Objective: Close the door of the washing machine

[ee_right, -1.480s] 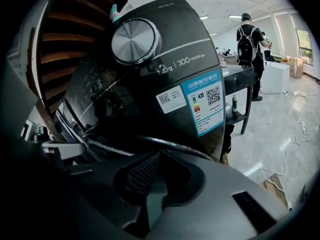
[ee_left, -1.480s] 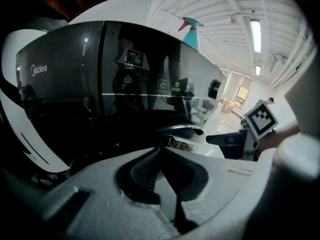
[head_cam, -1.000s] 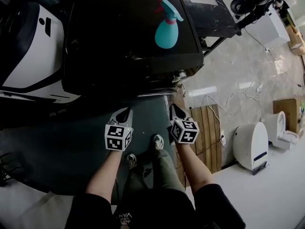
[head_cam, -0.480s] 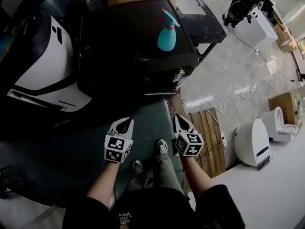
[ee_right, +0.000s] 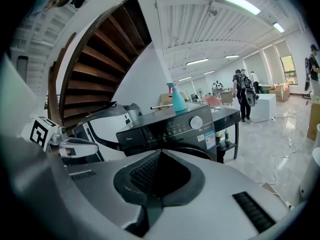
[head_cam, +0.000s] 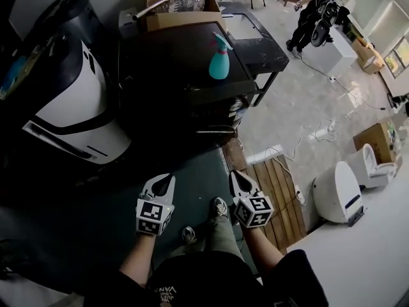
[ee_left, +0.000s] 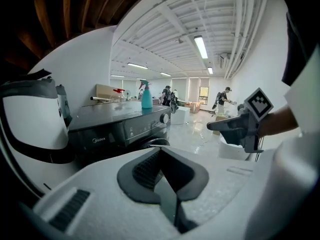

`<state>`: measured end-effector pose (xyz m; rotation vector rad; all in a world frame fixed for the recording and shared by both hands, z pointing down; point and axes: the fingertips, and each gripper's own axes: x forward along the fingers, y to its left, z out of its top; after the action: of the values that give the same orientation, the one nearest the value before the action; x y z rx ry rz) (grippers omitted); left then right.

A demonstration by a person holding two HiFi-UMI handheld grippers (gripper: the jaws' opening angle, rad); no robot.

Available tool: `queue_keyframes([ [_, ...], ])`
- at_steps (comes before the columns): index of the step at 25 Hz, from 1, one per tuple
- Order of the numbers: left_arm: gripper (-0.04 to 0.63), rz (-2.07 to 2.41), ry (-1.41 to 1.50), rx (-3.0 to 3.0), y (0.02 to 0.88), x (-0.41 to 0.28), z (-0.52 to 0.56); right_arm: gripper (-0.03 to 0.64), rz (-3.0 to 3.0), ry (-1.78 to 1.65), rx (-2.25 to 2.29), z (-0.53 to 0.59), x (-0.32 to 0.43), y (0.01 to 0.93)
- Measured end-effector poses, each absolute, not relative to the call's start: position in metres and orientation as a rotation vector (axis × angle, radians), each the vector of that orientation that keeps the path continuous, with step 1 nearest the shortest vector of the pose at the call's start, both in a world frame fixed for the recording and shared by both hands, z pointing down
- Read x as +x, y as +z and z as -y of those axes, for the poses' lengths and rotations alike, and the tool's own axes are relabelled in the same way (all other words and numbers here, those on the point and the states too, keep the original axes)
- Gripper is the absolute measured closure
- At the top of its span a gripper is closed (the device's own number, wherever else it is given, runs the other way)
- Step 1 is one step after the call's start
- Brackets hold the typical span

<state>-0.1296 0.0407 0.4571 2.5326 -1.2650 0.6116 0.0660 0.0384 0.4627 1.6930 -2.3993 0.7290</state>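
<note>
Here the dark washing machine (head_cam: pixel 185 75) bears a teal spray bottle (head_cam: pixel 219 59), with left gripper (head_cam: pixel 167 179) and right gripper (head_cam: pixel 234 174) closed, empty.

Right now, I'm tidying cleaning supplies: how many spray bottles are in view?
1. A teal spray bottle stands upright on top of the washing machine, toward its right side. The cardboard box behind could hide more.

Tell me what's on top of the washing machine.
A teal spray bottle stands upright on the dark top of the washing machine. Whether the cardboard box at the back rests on it is unclear.
</note>
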Motion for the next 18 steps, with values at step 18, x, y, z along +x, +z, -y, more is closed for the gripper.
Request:
queue_keyframes([
  [18,0.586,1.208,0.500,2.686,0.389,-0.178,-0.150,0.618,2.576,0.591,1.652,-0.158,0.008,0.381],
])
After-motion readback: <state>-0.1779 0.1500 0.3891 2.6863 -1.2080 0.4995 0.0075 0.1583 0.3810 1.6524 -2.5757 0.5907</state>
